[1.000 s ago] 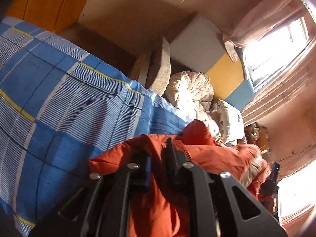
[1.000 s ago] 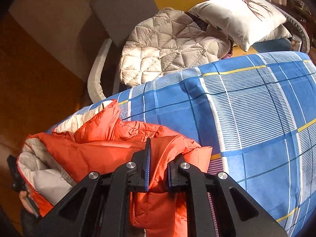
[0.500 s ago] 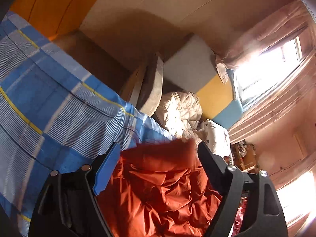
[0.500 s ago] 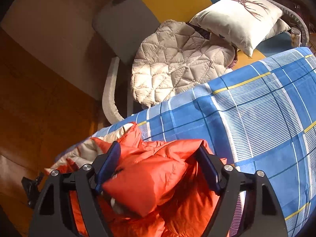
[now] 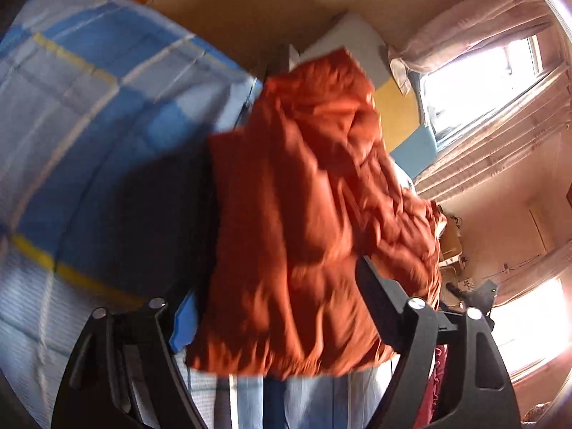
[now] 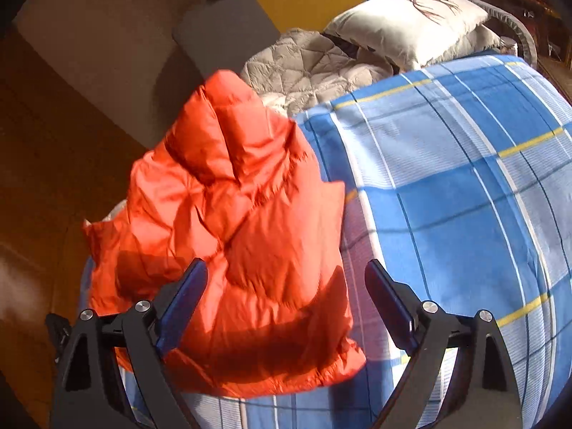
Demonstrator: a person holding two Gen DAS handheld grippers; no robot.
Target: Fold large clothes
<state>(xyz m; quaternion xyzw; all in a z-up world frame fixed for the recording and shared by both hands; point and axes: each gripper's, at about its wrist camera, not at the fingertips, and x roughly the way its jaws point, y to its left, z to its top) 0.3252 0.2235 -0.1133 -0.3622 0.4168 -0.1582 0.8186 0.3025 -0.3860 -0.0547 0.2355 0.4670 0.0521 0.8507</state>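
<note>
Both sets of jaws just swung wide. A second ago clenched on folds of the orange jacket (image 6: 236, 243), now released, with the fabric lying loose between the fingers and no pad pressing on it. Left gripper (image 5: 282, 307) spread, though slightly narrower than half a second ago; right gripper (image 6: 286, 286) spread to the full. Jacket changed too: then bunched low between the fingers, pale lining showing at the left; now a flatter, folded bundle with only a sliver of lining at the far left edge.

Lying on the near left part of the blue checked bed cover (image 6: 464, 196), close to the bed's left edge. Long axis running from near to far, narrowing toward a puffy, peaked end that points away, toward the beige quilted jacket (image 6: 314, 68) and white pillow (image 6: 411, 25) heaped at the far end of the bed. Broad hem end nearest, right at the fingers. Left view blurred, seams and details hard to make out. No containers in sight.
</note>
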